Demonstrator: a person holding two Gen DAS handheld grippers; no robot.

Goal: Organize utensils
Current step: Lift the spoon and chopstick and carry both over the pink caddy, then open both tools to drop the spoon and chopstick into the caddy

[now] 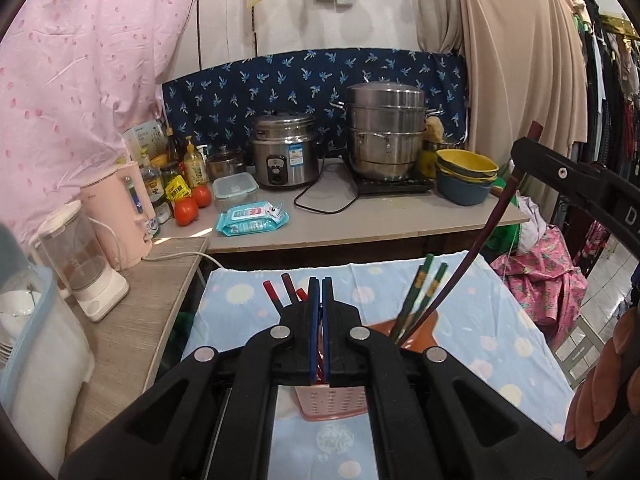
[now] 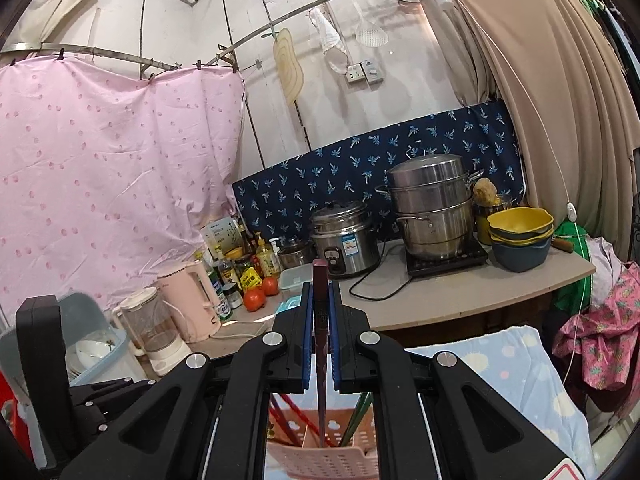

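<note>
A pink perforated utensil holder [image 1: 332, 402] stands on the table with the light-blue dotted cloth [image 1: 488, 320]. Red chopsticks [image 1: 276, 294] lean in its left part and green chopsticks [image 1: 424, 288] in its right part. My left gripper [image 1: 320, 292] hovers above the holder, shut, with nothing seen between its blue pads. My right gripper [image 2: 320, 300] is shut on a dark maroon chopstick [image 2: 320, 360], whose tip points down into the holder [image 2: 320, 460]. In the left wrist view, the right gripper [image 1: 520, 160] sits at the upper right and the maroon chopstick [image 1: 472, 256] slants down beside the green ones.
Behind the table, a counter [image 1: 380, 224] carries a rice cooker [image 1: 282, 152], a steel steamer pot [image 1: 384, 132], stacked bowls [image 1: 466, 176], tomatoes [image 1: 186, 211] and a wipes pack [image 1: 252, 218]. A pink kettle [image 1: 120, 216] and blender [image 1: 80, 256] stand at left. A hand [image 1: 600, 380] shows at right.
</note>
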